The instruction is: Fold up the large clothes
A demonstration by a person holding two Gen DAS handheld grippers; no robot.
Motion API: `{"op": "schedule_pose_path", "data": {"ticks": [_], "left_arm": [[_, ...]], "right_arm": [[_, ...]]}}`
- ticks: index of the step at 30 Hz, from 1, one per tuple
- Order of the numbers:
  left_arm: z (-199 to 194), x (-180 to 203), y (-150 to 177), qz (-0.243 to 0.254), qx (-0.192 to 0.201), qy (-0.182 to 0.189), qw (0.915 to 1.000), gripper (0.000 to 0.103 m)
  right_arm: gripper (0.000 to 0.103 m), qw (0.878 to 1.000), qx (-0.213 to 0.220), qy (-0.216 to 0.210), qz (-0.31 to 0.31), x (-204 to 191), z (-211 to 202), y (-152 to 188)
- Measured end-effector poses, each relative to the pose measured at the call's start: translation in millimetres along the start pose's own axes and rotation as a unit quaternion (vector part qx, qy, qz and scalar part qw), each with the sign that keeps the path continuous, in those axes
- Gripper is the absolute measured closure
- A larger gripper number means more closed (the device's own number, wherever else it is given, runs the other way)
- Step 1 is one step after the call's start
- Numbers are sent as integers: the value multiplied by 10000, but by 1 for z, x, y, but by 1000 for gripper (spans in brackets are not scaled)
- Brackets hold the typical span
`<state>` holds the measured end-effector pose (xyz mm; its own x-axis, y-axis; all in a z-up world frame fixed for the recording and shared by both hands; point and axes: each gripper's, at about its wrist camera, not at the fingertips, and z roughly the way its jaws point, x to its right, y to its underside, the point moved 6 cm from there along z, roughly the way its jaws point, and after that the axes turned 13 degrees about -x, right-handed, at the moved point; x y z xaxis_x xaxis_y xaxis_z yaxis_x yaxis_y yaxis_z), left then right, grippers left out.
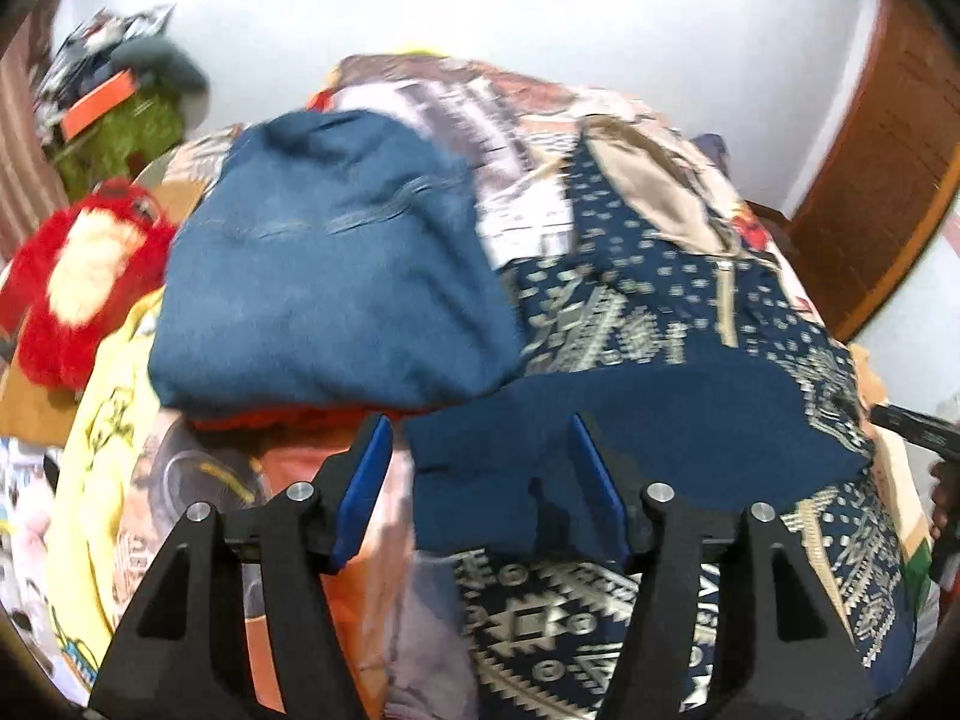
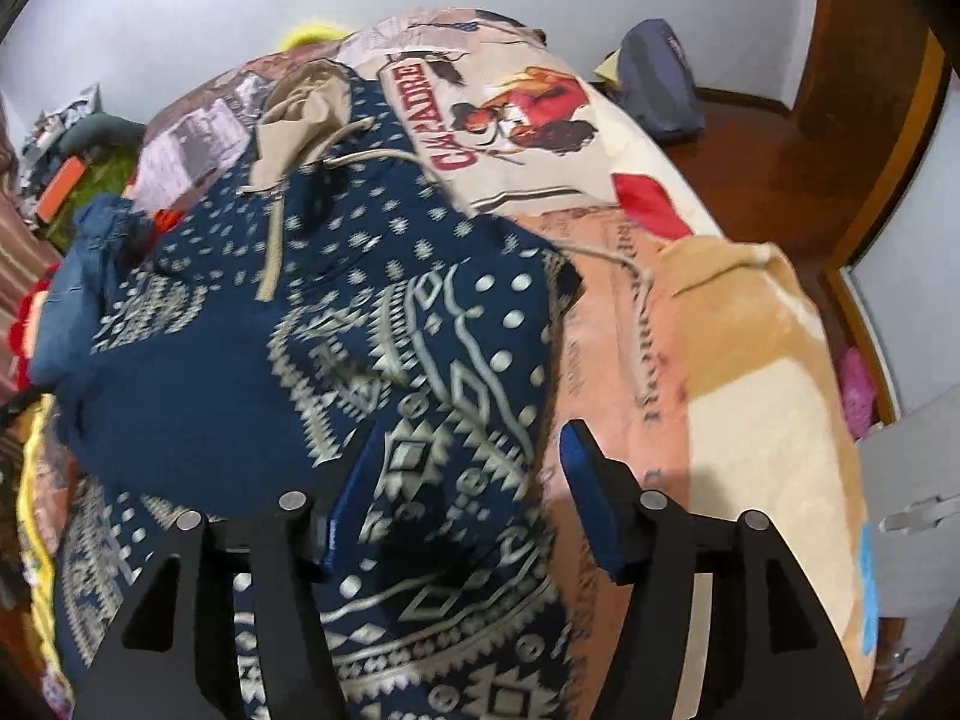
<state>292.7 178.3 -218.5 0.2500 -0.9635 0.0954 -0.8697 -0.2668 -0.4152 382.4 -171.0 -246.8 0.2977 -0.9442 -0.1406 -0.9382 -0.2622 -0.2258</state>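
Note:
A navy hoodie with a cream geometric pattern [image 2: 384,324] lies spread on the bed, its beige-lined hood [image 2: 306,114] at the far end. It also shows in the left wrist view [image 1: 660,300], where a plain navy part [image 1: 630,438] lies folded over the pattern. My left gripper [image 1: 480,462] is open and holds nothing, just above that plain navy part. My right gripper [image 2: 468,468] is open and empty over the hoodie's lower right edge.
A folded blue denim garment [image 1: 324,264] lies on orange cloth to the left of the hoodie. A red plush toy [image 1: 78,276] sits at the far left. The printed blanket [image 2: 660,330] covers the bed; its right edge drops to a wooden floor [image 2: 762,138].

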Motion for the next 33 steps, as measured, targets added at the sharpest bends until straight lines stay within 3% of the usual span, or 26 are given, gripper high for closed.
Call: {"op": "schedule_pose_path", "data": {"ticks": [5,12,17,20,25,28,33], "left_arm": [[22,53,-2,712,-198,86,9972,38],[94,93,11,1096,-972,-95,9892,38],[100,93,12,1154,-934,-8,9889,35],[99,92,15,1294,-970,-24,9868,35],[85,87,20,1364,-1019,-26,9854,35],[70,82,7,1182,-849,26,9894,35],[32,80,-40,1090,-239,-10,9938,35]], "right_arm": [[45,9994,-328,118,-54,0,34,-9],[45,9988,-206,-137,419,19,36,-38],[45,9981,-132,-203,571,33,30,-58],[45,9959,259,215,834,46,12,-70],[45,9886,366,-523,1363,59,-13,-81],[45,9915,449,-413,1151,49,-24,-82],[45,9958,644,-283,584,21,-42,-90]]}}
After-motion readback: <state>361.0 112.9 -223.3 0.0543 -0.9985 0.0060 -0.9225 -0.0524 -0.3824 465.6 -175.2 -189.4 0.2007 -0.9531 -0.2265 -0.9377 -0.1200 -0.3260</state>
